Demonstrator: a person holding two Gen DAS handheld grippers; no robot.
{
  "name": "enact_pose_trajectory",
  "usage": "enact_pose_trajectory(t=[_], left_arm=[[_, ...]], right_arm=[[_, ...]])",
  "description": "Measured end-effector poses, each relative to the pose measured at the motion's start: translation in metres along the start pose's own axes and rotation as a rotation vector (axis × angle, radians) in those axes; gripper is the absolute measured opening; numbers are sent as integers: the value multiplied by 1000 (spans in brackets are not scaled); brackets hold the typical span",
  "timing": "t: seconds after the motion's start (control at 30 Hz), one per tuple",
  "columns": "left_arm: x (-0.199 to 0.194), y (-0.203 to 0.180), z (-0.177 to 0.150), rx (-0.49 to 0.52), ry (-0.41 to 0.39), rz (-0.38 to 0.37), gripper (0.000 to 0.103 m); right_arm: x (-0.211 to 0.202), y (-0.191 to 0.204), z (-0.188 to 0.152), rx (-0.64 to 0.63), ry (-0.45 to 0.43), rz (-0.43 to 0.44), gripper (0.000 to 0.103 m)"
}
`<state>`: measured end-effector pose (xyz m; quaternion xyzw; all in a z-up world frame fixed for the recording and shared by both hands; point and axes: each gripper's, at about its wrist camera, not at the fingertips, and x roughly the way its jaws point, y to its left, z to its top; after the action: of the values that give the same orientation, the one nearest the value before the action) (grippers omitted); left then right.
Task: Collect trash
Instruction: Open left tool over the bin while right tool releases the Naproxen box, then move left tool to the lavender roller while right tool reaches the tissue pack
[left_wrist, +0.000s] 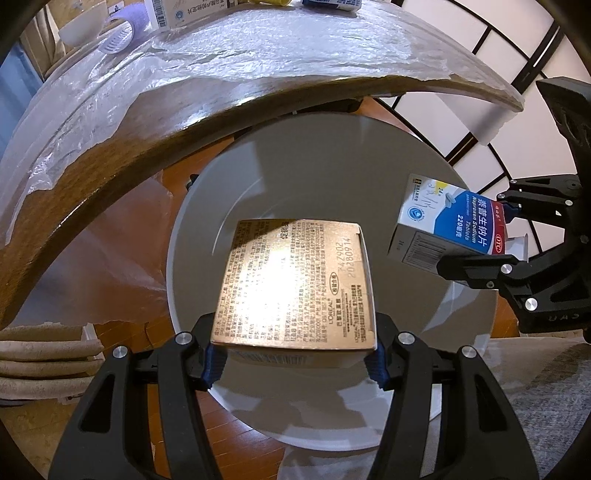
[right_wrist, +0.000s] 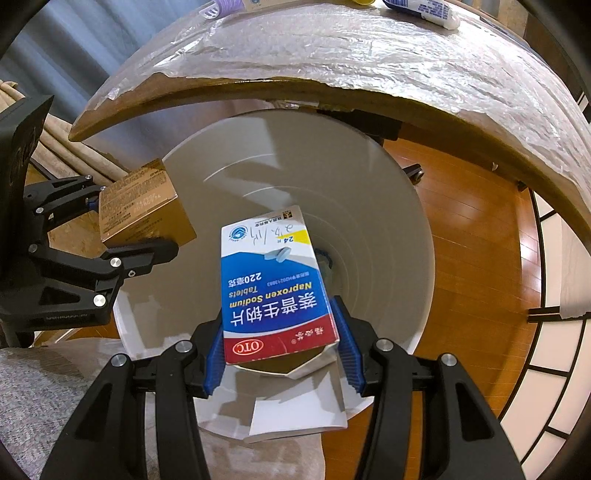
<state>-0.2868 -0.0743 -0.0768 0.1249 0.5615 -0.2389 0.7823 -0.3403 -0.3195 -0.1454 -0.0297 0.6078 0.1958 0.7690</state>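
My left gripper (left_wrist: 295, 363) is shut on a gold cosmetics box (left_wrist: 295, 280) and holds it over the open mouth of a round grey trash bin (left_wrist: 388, 177). To its right, my right gripper (left_wrist: 476, 236) holds a blue, white and red tablet box (left_wrist: 447, 225) above the bin's right rim. In the right wrist view, the right gripper (right_wrist: 282, 363) is shut on the tablet box (right_wrist: 273, 291) over the bin (right_wrist: 369, 221), its bottom flap hanging open. The left gripper (right_wrist: 114, 225) with the gold box (right_wrist: 142, 206) shows at the left.
A wooden table (left_wrist: 122, 122) with clear plastic film curves over the bin's far side. On it stand a white bowl (left_wrist: 79, 27) and a carton (left_wrist: 177, 13), and a tube (right_wrist: 424, 11). Wood floor (right_wrist: 469, 240) lies around the bin, grey carpet (right_wrist: 55, 387) nearer.
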Motion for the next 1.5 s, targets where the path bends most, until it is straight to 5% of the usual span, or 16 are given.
enact_pose_trajectory(t=[0.87, 0.93, 1.0, 1.3, 1.43, 1.5], left_arm=[[30, -9, 4, 23, 33, 7, 60], [30, -6, 6, 20, 36, -3, 62], [32, -4, 7, 10, 38, 22, 78], [13, 8, 0, -40, 23, 5, 78], [-26, 6, 1, -16, -58, -4, 80], [-51, 4, 6, -2, -131, -3, 95]], right_arm=[[21, 1, 7, -23, 39, -31, 51], [20, -1, 7, -14, 41, -35, 55], [17, -4, 7, -3, 33, -28, 68], [-10, -16, 7, 52, -32, -33, 82], [-52, -6, 11, 5, -145, -125, 96], [-77, -4, 13, -17, -228, -197, 99]])
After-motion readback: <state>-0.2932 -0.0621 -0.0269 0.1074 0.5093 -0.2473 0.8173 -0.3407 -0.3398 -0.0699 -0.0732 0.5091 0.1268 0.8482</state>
